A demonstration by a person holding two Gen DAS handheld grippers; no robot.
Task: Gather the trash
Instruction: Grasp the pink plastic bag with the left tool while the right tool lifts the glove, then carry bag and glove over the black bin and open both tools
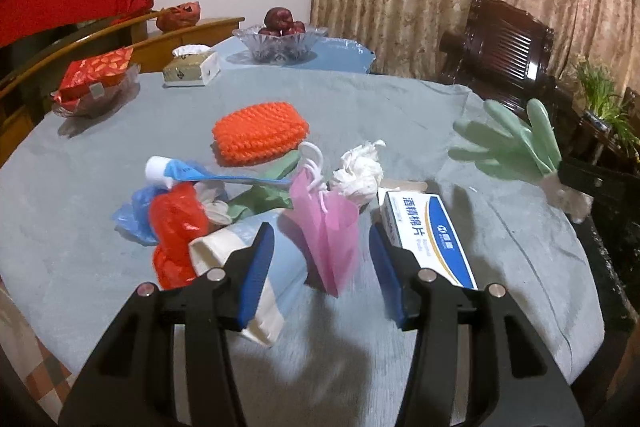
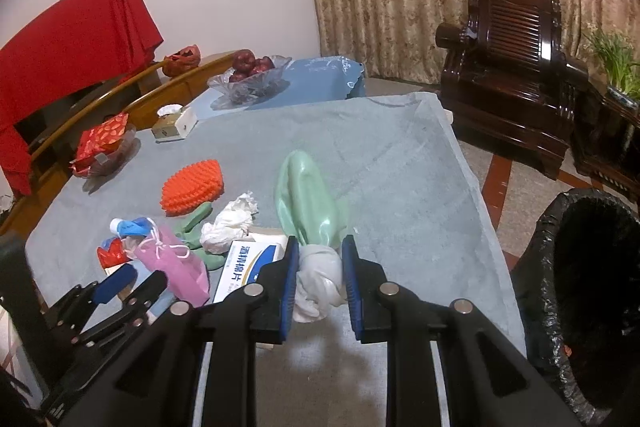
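A pile of trash lies on the grey tablecloth [image 1: 360, 99]: a pink mask [image 1: 326, 227], crumpled white tissue [image 1: 358, 173], a red plastic bag [image 1: 176, 227], a blue bag [image 1: 134, 213], a white-and-blue tube [image 1: 172, 169] and a white box with blue print [image 1: 428, 231]. My left gripper [image 1: 322, 247] is open, its jaws on either side of the pink mask. My right gripper [image 2: 320, 267] is shut on a green rubber glove [image 2: 306, 199], held by its white cuff above the table. The glove also shows in the left wrist view [image 1: 508, 143]. A black-lined trash bin [image 2: 592, 291] stands to the right.
An orange knitted piece [image 1: 260, 135] lies behind the pile. At the back are a tissue box [image 1: 192, 67], a glass fruit bowl [image 1: 280, 41] and a dish with a red packet [image 1: 96, 79]. A dark wooden armchair [image 2: 508, 67] stands beyond the table.
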